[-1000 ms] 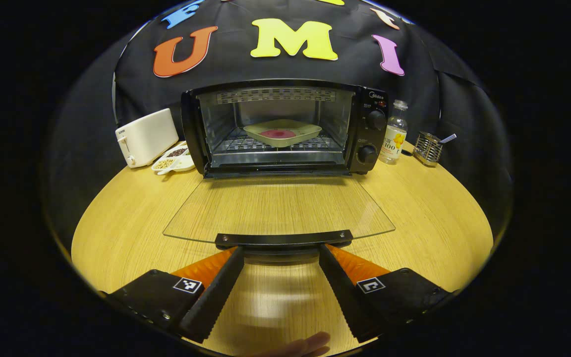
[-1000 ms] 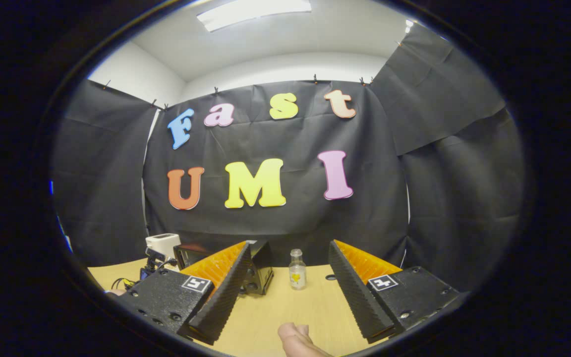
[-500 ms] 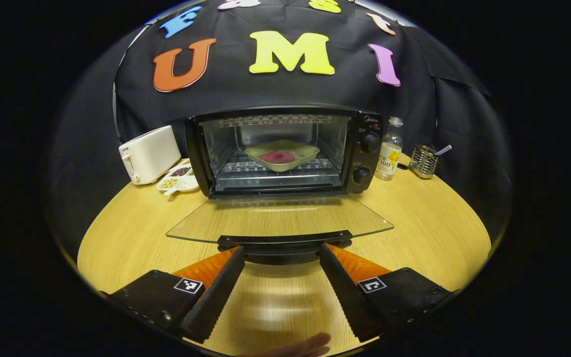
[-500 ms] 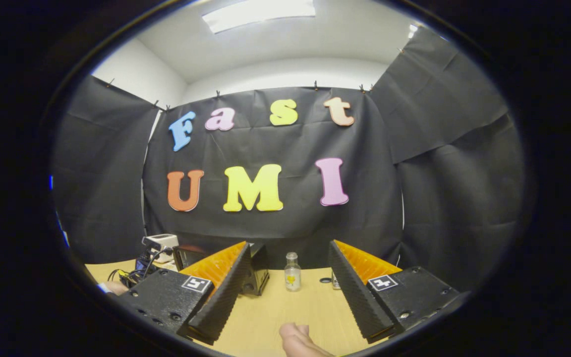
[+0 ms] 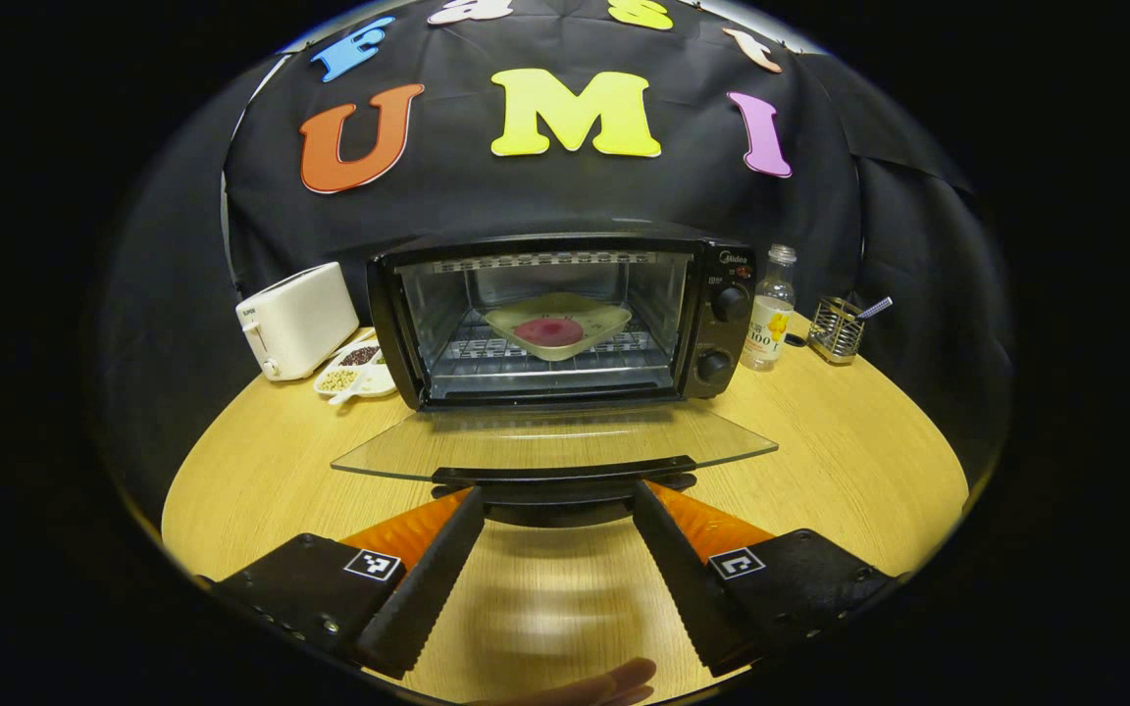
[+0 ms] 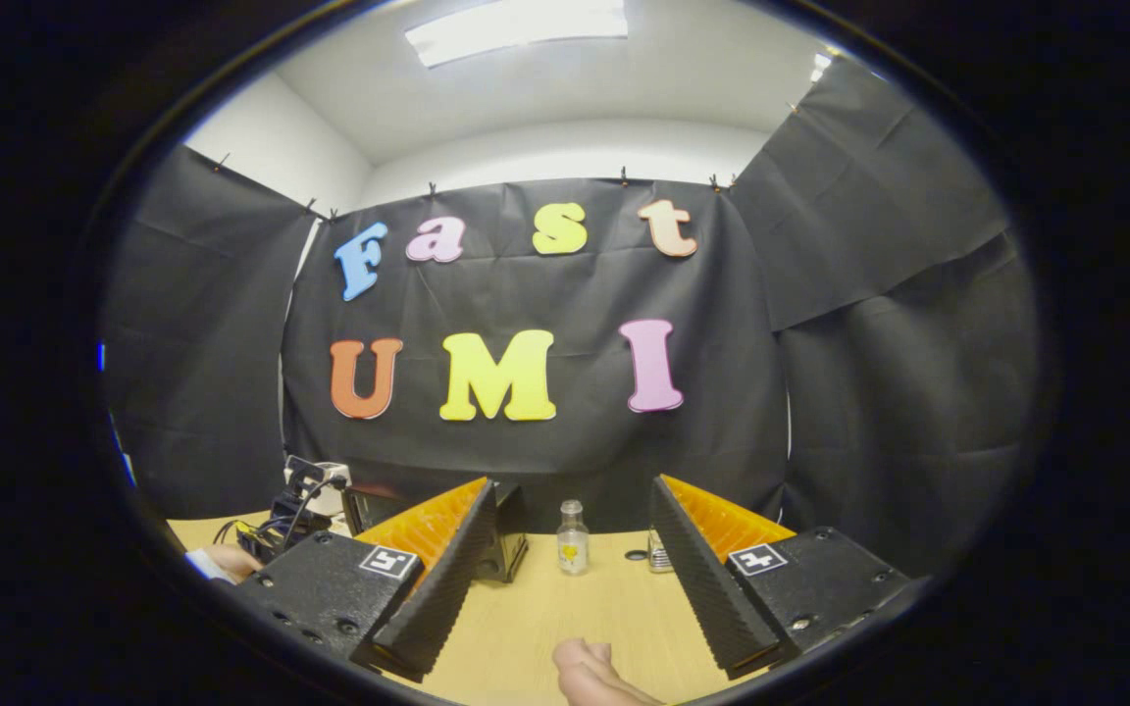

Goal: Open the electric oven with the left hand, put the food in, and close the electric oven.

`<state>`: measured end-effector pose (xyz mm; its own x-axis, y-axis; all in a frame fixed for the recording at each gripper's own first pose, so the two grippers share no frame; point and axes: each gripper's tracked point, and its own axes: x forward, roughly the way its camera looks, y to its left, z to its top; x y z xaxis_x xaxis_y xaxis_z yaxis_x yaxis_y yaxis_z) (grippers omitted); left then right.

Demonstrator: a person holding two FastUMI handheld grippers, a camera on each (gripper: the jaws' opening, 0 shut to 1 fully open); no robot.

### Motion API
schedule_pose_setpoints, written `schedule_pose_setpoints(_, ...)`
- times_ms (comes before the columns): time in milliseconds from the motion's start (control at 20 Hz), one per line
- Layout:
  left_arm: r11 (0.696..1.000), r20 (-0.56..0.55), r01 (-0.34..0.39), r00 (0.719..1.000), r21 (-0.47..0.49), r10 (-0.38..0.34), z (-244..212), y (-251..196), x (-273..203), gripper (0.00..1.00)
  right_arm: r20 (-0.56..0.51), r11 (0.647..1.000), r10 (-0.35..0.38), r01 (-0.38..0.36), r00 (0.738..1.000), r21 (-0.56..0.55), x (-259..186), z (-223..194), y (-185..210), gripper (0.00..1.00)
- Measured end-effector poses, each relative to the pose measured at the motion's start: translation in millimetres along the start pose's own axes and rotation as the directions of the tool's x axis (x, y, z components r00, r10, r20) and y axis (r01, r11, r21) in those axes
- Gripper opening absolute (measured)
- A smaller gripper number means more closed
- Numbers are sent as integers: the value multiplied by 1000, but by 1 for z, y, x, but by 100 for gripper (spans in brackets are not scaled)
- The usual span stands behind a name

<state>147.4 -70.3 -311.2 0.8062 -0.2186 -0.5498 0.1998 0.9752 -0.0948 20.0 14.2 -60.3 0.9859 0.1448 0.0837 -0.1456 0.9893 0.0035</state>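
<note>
The black electric oven (image 5: 565,324) stands at the back of the round wooden table (image 5: 840,451). A pale dish with red food (image 5: 555,328) sits on the rack inside. The glass door (image 5: 555,446) hangs forward, nearly level, and I see it almost edge-on. My left gripper (image 5: 557,505) is open, with its fingertips just under and behind the black door handle (image 5: 565,478); I cannot tell whether they touch it. My right gripper (image 6: 573,500) is open and holds nothing, raised and facing the back wall. Its left finger hides part of the oven (image 6: 511,534).
A white toaster (image 5: 295,319) and a white snack dish (image 5: 354,368) stand left of the oven. A small bottle (image 5: 769,314) and a wire holder (image 5: 838,328) stand to its right. In the right gripper view, a hand with a sleeve (image 6: 217,561) is at the far left.
The glass door has swung upward and now looks thinner, nearer edge-on. The left gripper rose with the handle, and the oven sits lower in its view. The right gripper barely moved.
</note>
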Motion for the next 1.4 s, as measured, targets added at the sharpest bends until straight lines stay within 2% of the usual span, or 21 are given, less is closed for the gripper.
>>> schedule_pose_setpoints(250,1000,24,2,1000,17,-2,18,0,0,98,-4,1000,-8,8,1000,0,-2,0,-3,100)
schedule_pose_setpoints(300,1000,33,4,999,30,-5,23,0,-1,98,-5,1000,-11,11,1000,-1,-2,0,-4,95)
schedule_pose_setpoints(350,999,42,5,999,41,-7,29,1,0,98,-4,1000,-15,15,1000,-1,-1,0,-5,100)
schedule_pose_setpoints(400,999,48,5,999,43,-7,34,1,-1,98,-4,1000,-22,22,1000,4,-1,0,-8,95)
schedule_pose_setpoints(450,999,55,5,998,43,-8,41,1,0,98,-8,1000,-26,26,1000,9,0,0,-9,100)
schedule_pose_setpoints(650,999,96,-3,995,51,-2,65,2,5,98,-19,999,-36,36,999,33,-1,0,-18,100)
schedule_pose_setpoints(700,999,97,-9,995,53,4,68,2,8,98,-16,999,-39,40,999,33,-1,0,-20,95)
schedule_pose_setpoints(900,998,143,-32,989,51,24,88,3,22,98,6,996,-86,85,996,28,-4,7,-30,95)
schedule_pose_setpoints(950,998,158,-40,987,44,33,94,6,26,98,6,996,-87,86,996,31,-5,7,-29,95)
schedule_pose_setpoints(1000,998,168,-48,985,33,42,98,8,30,98,1,996,-84,84,996,38,-8,5,-27,100)
schedule_pose_setpoints(1100,999,162,-31,986,-15,33,102,6,38,97,-10,996,-81,81,997,48,-12,3,-28,100)
schedule_pose_setpoints(1150,999,156,-15,987,-41,21,103,4,40,98,-15,995,-84,84,996,50,-14,2,-30,95)
schedule_pose_setpoints(1250,997,148,-3,989,-76,15,105,4,32,98,-23,994,-97,98,995,54,-16,2,-33,95)
schedule_pose_setpoints(1400,997,191,-2,981,-77,17,114,4,10,97,-37,989,-128,131,991,73,-17,-2,-40,95)
